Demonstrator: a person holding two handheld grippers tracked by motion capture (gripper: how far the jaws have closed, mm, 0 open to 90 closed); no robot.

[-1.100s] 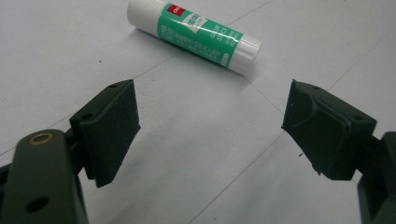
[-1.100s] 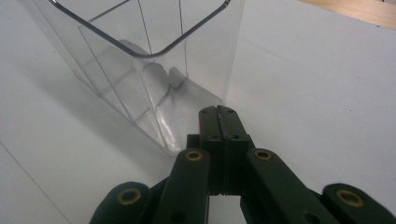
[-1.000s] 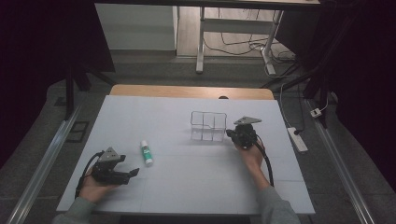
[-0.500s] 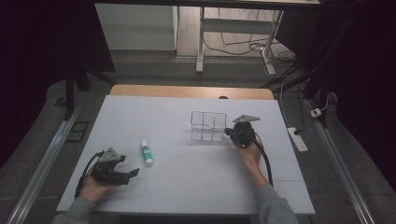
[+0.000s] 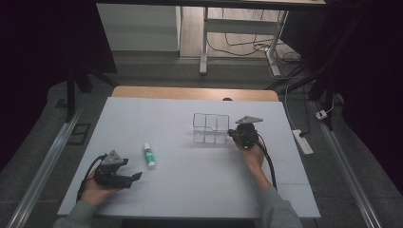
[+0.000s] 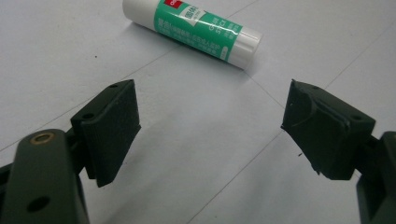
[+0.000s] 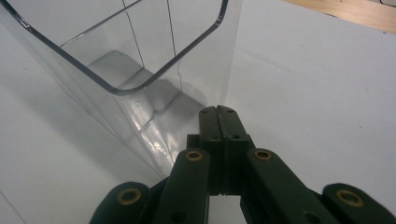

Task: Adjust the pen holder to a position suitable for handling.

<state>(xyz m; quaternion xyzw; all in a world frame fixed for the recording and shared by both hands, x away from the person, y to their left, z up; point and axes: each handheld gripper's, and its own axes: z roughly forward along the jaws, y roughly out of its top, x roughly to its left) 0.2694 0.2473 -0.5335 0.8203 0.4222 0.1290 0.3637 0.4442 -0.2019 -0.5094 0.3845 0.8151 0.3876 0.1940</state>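
Little has changed over the last second: both hands are seen in the same places as before, and nothing on the table (image 5: 199, 190) has been shifted. The left gripper (image 6: 210, 126) is held low over the white surface with its jaws wide apart and empty; the glue stick (image 6: 191, 29) lies on its side just ahead of them, untouched. The right gripper (image 7: 218, 122) is pressed together, nothing between its jaws, its tip at the foot of the clear box (image 7: 140, 60), which stands upright near the middle of the table. The pause suggests that the pick-up of the glue stick has not yet been started
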